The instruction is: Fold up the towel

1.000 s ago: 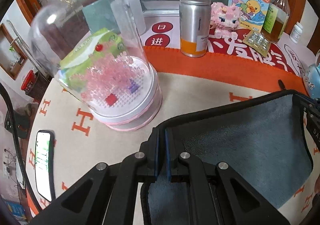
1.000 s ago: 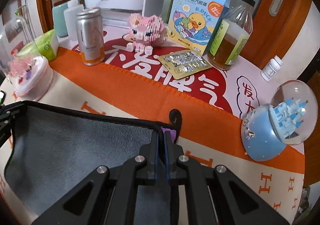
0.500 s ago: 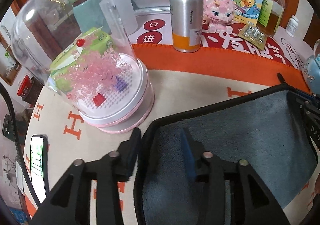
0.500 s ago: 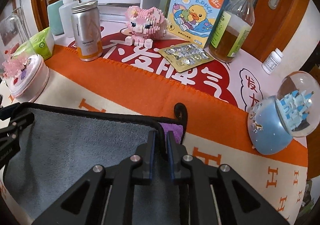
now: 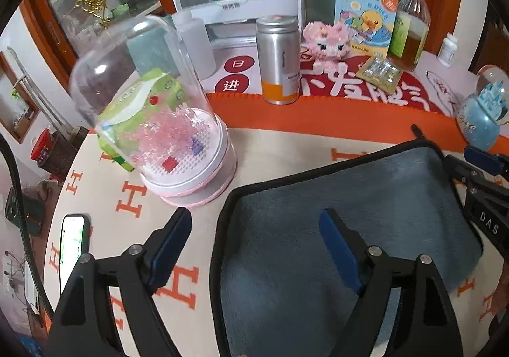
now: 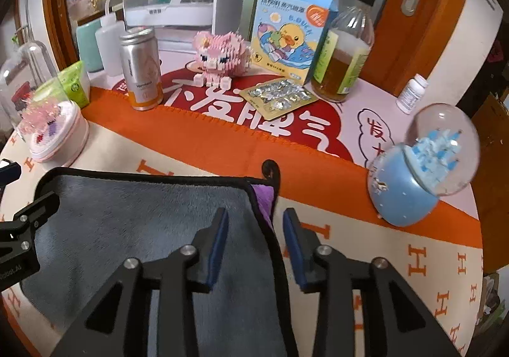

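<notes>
Nearest, the left hand-held gripper and the right hand-held gripper both stand with jaws apart, each straddling a side edge of the grey towel, which lies flat on the counter. Plush and limp, it looks light; its black-bound corners seem the best hold. Beyond, a box reads "B.DUCK".

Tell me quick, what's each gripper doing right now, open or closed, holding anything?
Left gripper: open, jaws straddling the left edge of the grey towel, holding nothing.
Right gripper: open, jaws straddling the towel's right edge, holding nothing.
</notes>
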Tool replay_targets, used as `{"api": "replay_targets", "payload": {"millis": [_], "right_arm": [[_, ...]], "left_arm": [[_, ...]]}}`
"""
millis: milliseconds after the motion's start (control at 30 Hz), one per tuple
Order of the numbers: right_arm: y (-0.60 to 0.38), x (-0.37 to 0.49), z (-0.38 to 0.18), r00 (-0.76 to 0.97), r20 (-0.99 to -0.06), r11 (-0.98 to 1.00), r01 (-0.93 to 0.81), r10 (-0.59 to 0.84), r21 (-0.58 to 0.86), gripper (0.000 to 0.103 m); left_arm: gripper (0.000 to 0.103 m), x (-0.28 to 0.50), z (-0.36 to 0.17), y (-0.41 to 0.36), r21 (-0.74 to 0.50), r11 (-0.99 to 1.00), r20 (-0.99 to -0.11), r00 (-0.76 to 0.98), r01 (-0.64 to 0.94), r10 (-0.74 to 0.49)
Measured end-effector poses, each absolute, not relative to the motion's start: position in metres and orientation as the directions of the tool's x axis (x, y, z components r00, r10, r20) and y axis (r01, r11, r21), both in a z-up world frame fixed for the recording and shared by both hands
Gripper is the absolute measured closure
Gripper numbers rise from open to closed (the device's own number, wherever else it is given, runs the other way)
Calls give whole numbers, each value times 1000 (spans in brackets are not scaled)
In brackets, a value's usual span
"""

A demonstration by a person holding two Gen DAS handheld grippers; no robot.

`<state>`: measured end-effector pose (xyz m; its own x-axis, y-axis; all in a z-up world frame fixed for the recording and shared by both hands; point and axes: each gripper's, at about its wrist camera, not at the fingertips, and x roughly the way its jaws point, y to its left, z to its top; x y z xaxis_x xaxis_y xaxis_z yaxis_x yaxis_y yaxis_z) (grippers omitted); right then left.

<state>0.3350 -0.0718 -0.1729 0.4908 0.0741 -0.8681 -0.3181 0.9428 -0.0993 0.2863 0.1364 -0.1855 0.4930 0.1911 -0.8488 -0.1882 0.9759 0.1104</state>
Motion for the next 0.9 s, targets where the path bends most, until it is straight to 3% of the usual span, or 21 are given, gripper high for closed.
{"api": "replay_targets", "payload": {"millis": [267,467,900], "right_arm": [[-96,303,-135,517,-852,958,-279,86,-72,54],[-112,270,-108,540,-839,967,-243,67,-79,47],[-164,166,-40,573,-815,982,-189,87,-28,39]], "left_arm": [[15,252,-154,119,81,976,-835,521,-202,177],[1,219,-120,103,78,976,-803,568,-202,181],[1,123,-51,61,13,988,-765,635,-157,111]]}}
